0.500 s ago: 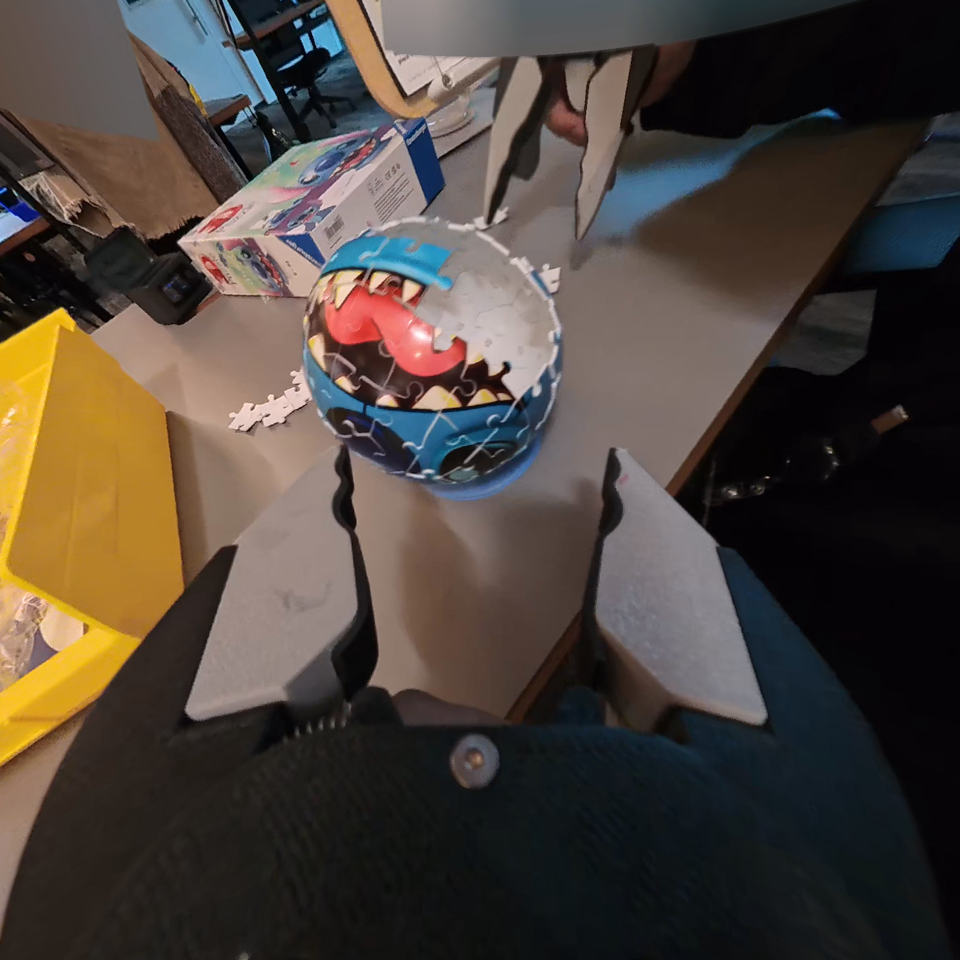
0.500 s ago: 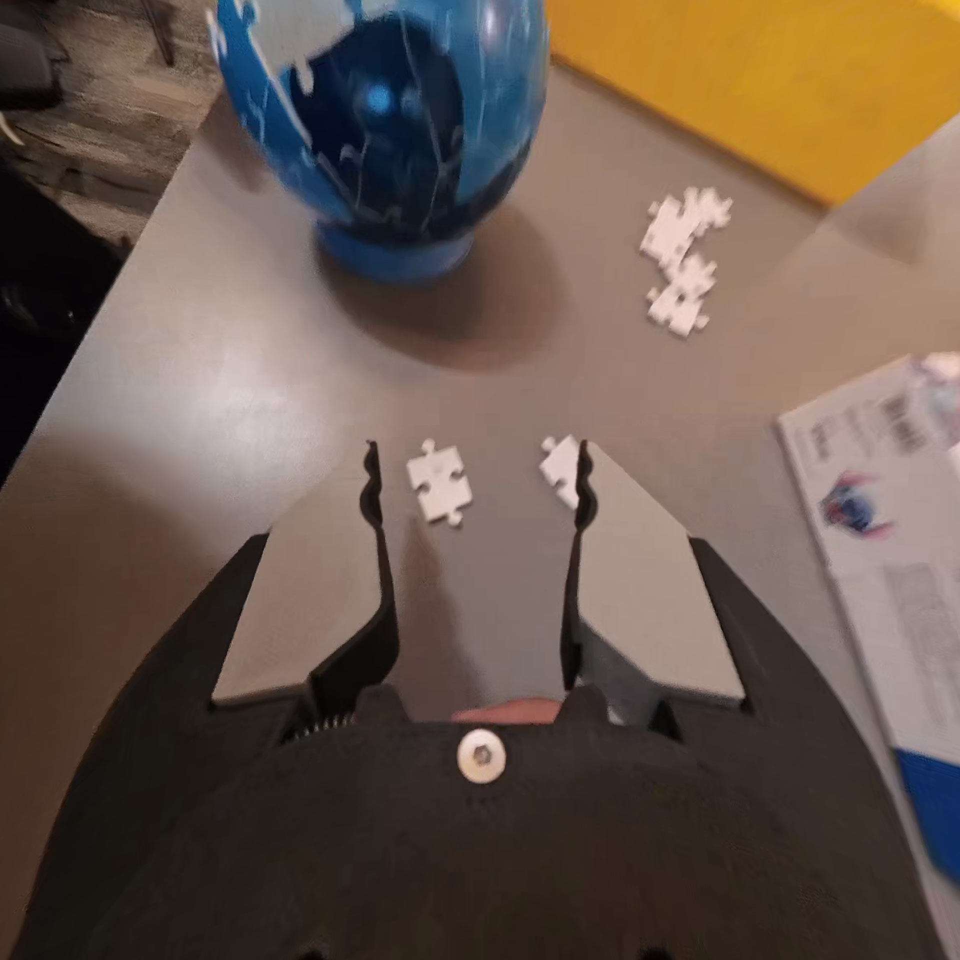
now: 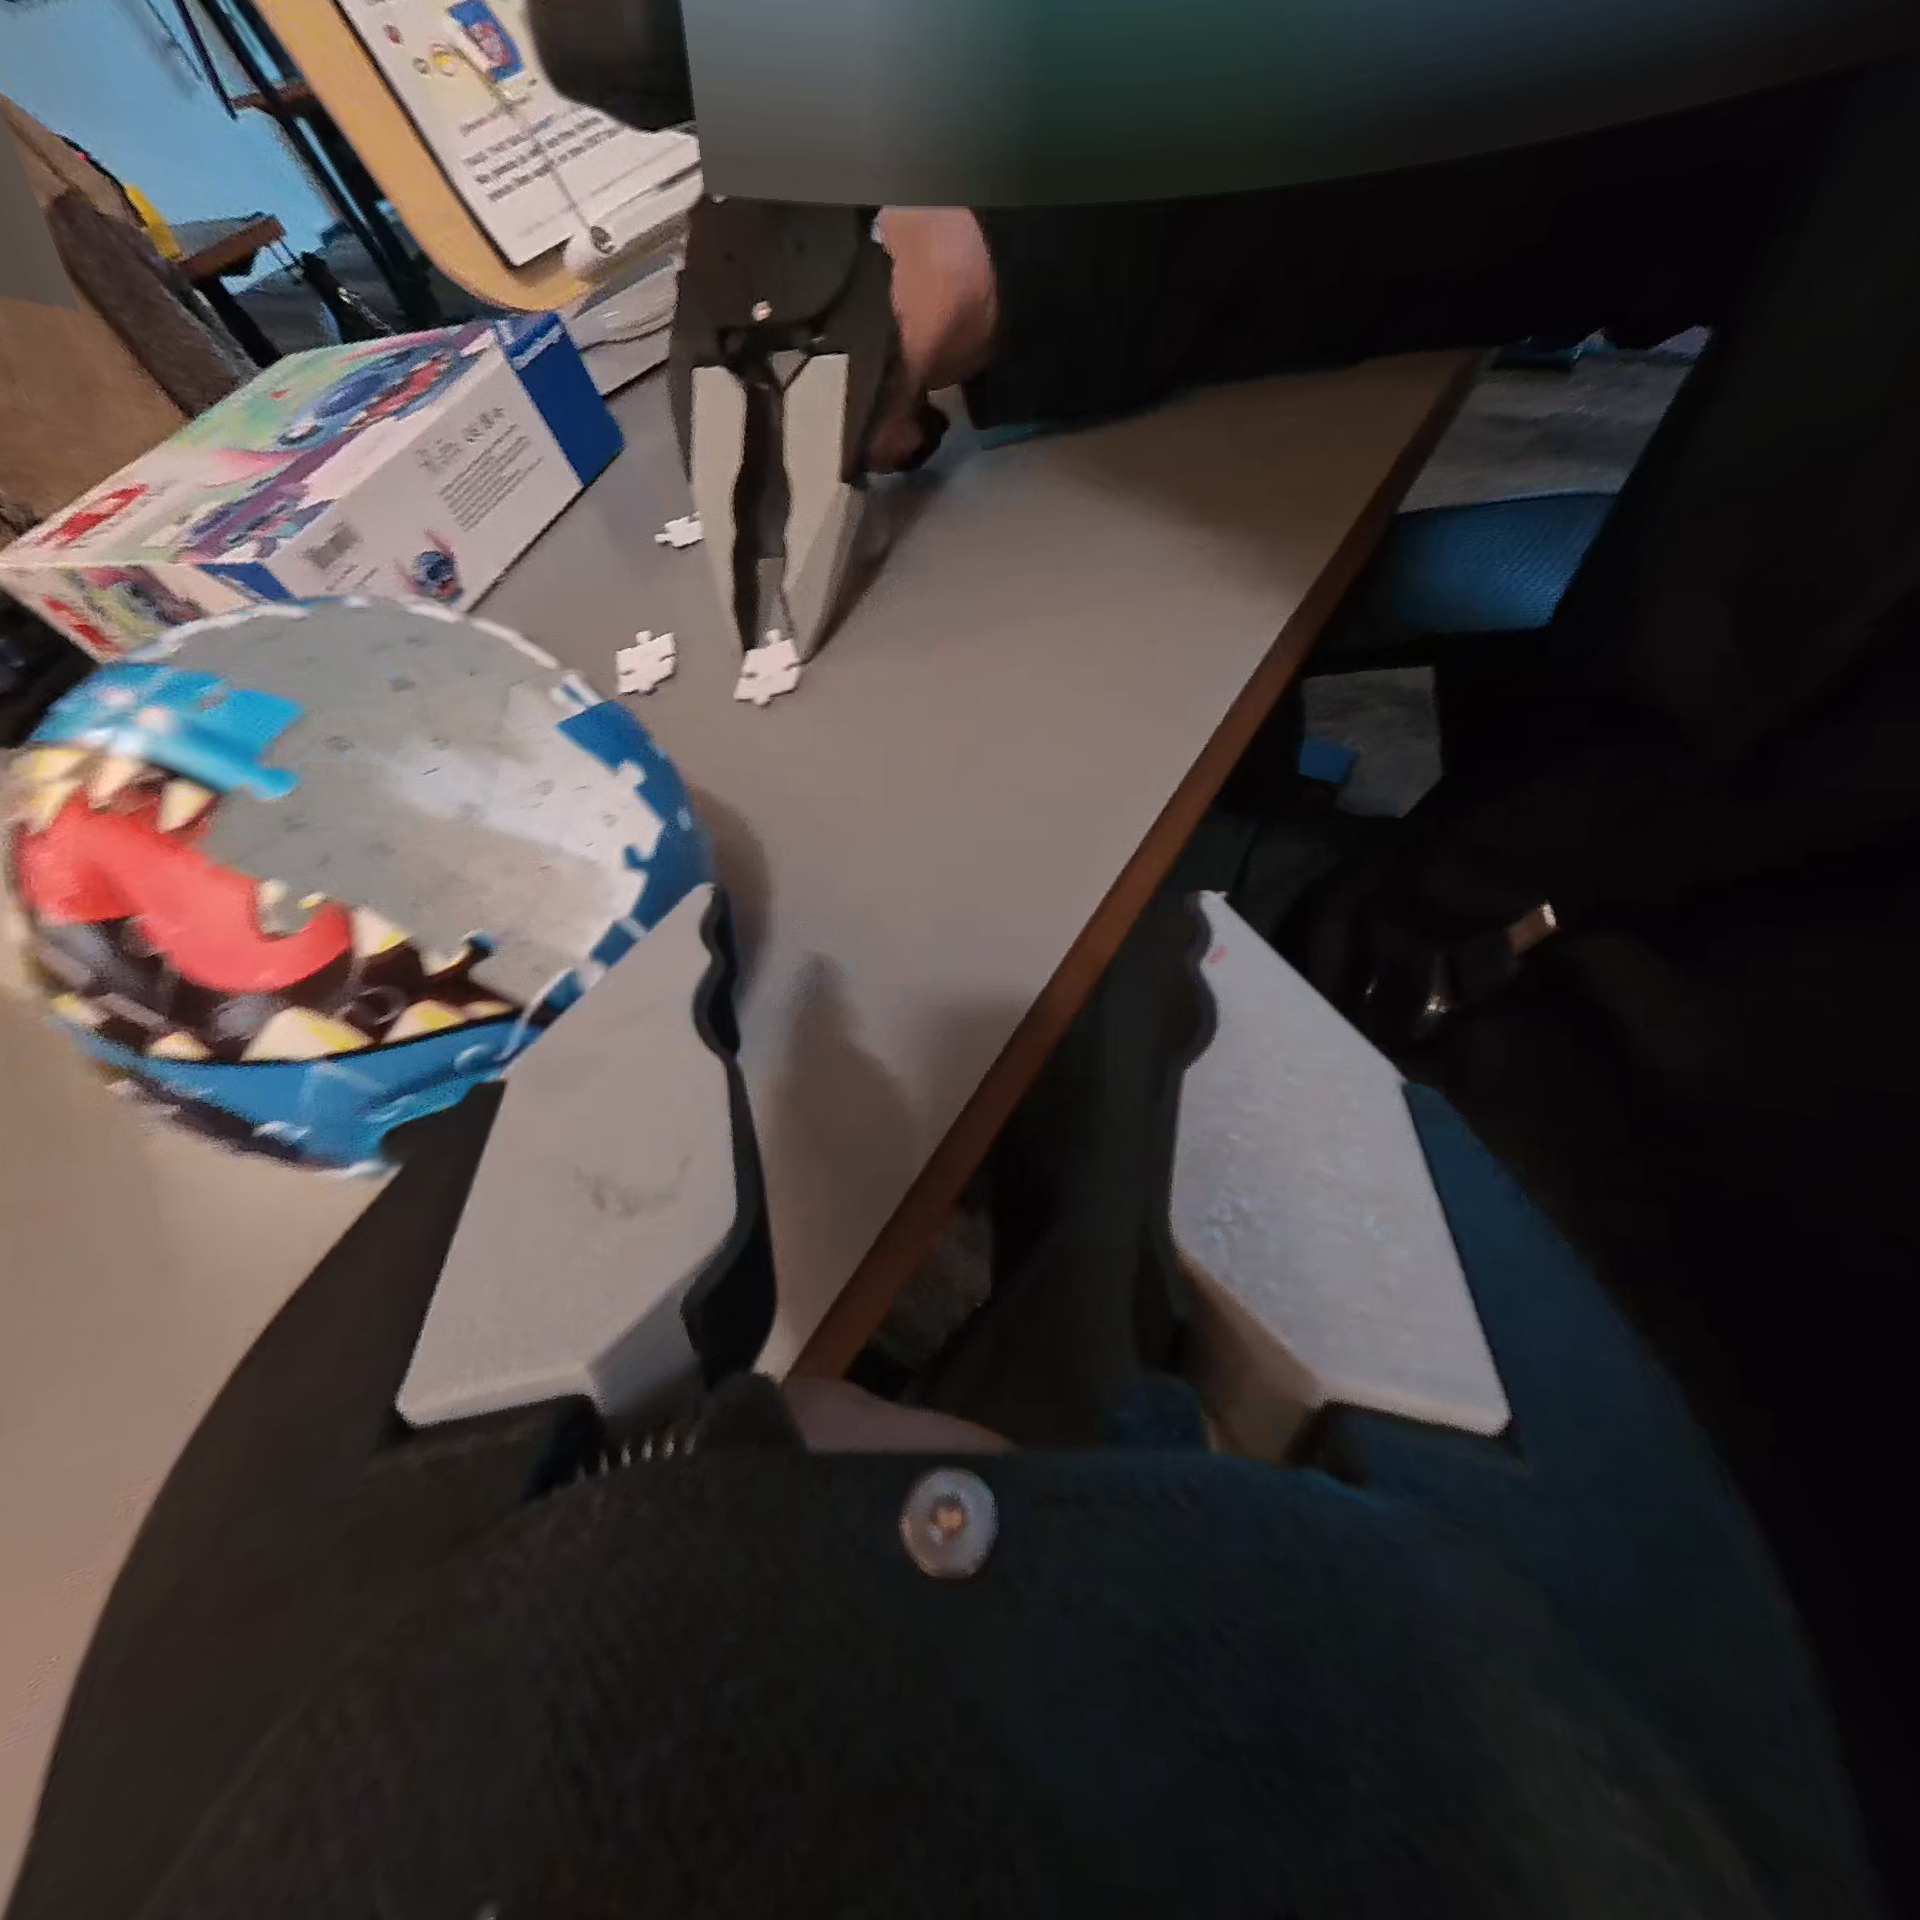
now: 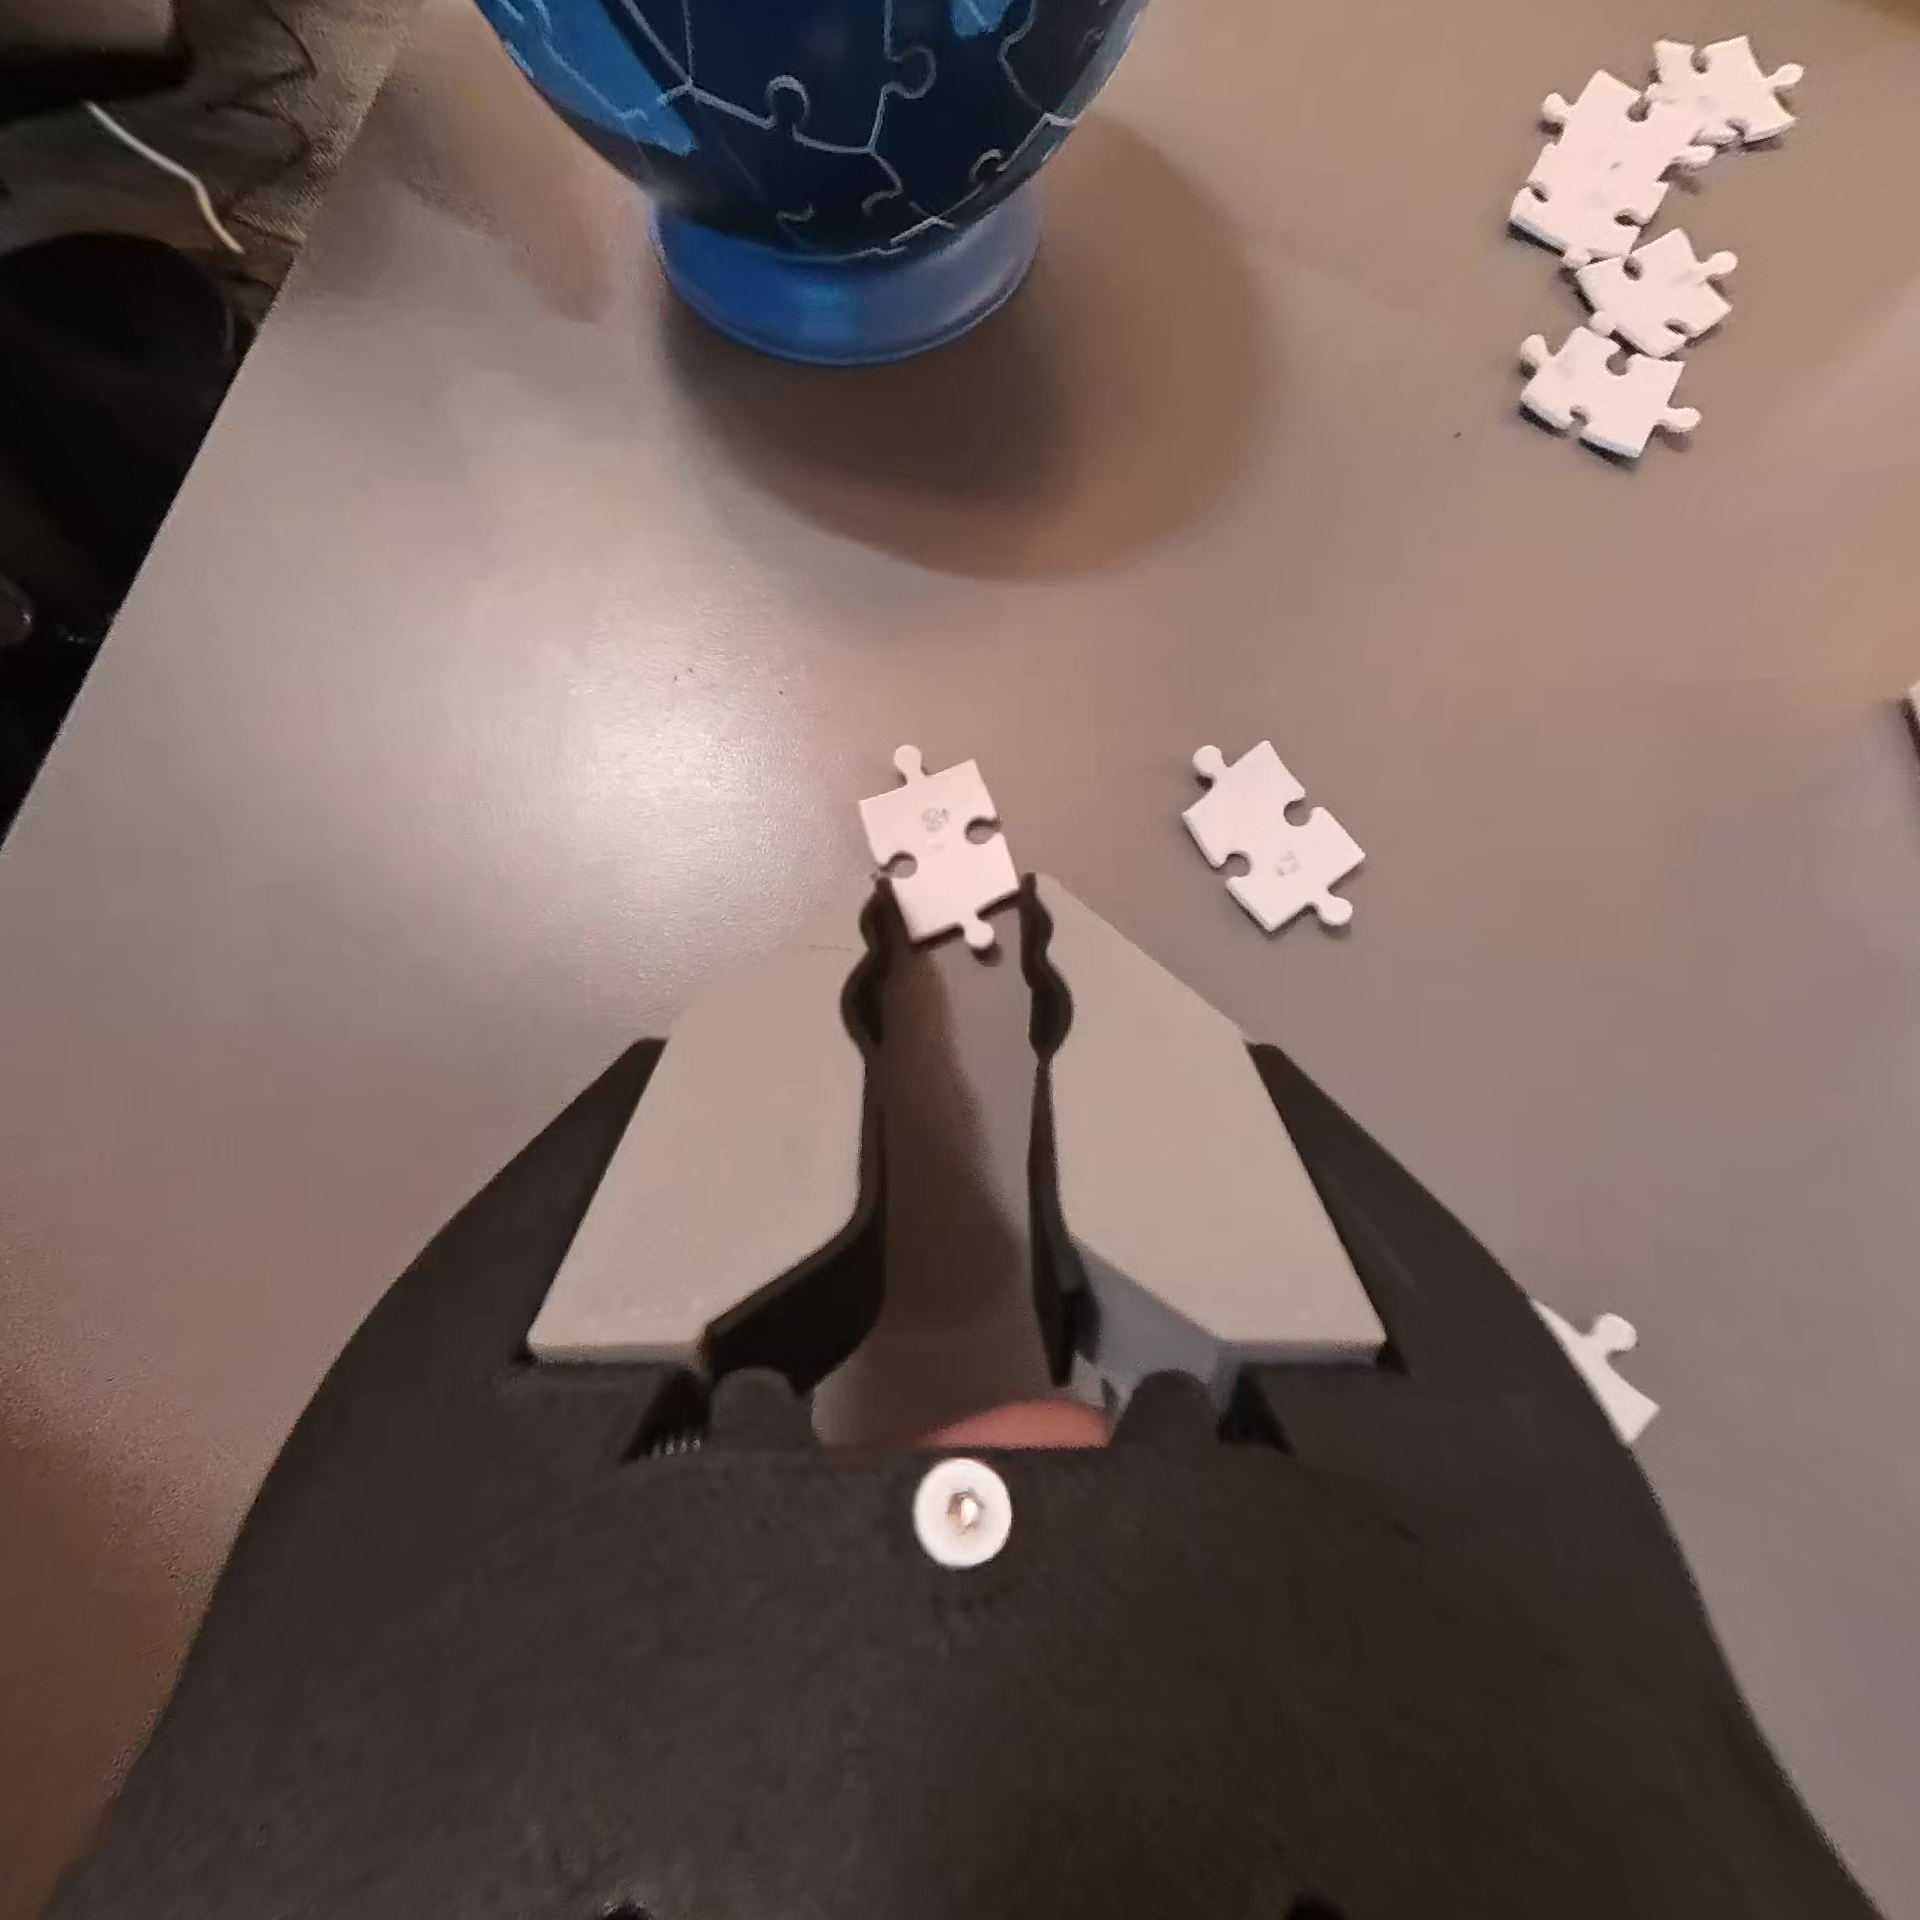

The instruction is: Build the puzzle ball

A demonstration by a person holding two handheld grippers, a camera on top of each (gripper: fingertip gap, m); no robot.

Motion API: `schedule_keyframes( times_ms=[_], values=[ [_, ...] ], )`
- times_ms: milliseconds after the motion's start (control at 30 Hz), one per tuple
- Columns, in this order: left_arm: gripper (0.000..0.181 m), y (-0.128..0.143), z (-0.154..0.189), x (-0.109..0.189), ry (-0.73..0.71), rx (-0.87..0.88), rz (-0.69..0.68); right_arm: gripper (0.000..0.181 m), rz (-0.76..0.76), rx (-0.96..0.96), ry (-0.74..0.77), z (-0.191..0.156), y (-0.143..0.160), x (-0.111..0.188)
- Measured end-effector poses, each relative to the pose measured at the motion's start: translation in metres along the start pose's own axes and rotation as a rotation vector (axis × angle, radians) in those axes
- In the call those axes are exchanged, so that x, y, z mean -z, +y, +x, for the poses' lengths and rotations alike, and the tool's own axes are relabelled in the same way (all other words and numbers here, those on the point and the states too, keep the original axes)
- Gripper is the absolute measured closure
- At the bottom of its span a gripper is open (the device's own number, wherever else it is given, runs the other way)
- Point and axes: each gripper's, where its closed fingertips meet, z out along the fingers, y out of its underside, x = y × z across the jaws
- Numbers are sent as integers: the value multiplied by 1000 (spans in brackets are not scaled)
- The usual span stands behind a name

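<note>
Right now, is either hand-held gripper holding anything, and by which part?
Left hand-held gripper: open, nothing. Right hand-held gripper: tips flank the near end of a white puzzle piece; actual clamp cannot be told.

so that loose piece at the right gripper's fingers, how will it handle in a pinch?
The puzzle piece lies flat on the smooth table, so it may slide instead of lifting. It looks thin and probably light; an edge pinch by the right gripper could let it pivot. It appears to hold its shape, so likely stiff rather than floppy.
</note>
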Motion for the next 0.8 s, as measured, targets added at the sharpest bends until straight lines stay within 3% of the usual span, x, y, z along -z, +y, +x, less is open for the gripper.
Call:
schedule_keyframes(
  times_ms=[200, 333, 533, 633, 800],
  values=[
    [110, -25, 11, -46, -53, 83, 50, 161, -6, 30, 67, 0, -1, 1],
    [119, -38, 1, -87, -202, 100, 2, 161, 6, 47, 66, -10, -2, 6],
    [122, -36, -6, -141, -251, 68, -93, 161, 108, 58, 31, -30, -10, 37],
    [127, -36, -26, -153, -353, -19, -117, 161, 166, 74, -18, -47, -15, 54],
    [137, -46, -23, -171, -414, -299, -117, 160, 215, 45, -86, -65, -12, 69]
  ],
)
